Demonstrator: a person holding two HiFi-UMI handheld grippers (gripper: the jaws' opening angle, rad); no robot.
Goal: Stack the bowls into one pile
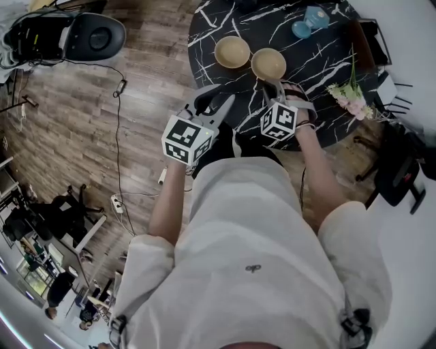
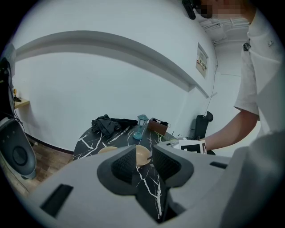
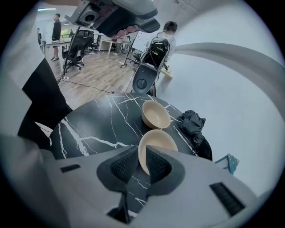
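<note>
Two tan bowls stand side by side on the black marble table (image 1: 320, 116). The left bowl (image 1: 231, 52) (image 3: 156, 115) (image 2: 107, 150) is empty and untouched. My right gripper (image 1: 273, 86) (image 3: 142, 164) has its jaws over the near rim of the right bowl (image 1: 268, 64) (image 3: 161, 140), one pad inside and one outside, shut on that rim. The bowl still rests on the table. My left gripper (image 1: 215, 102) (image 2: 143, 163) hovers open at the table's near edge with nothing between its pads; the right bowl (image 2: 143, 155) shows through its gap.
A blue lantern (image 1: 308, 20) (image 2: 140, 126), a black cloth (image 3: 192, 122) (image 2: 111, 122) and a brown box (image 2: 158, 126) sit at the table's far side. Flowers (image 1: 351, 95) lie at its right edge. A fan (image 1: 95, 37) and cables are on the wooden floor to the left.
</note>
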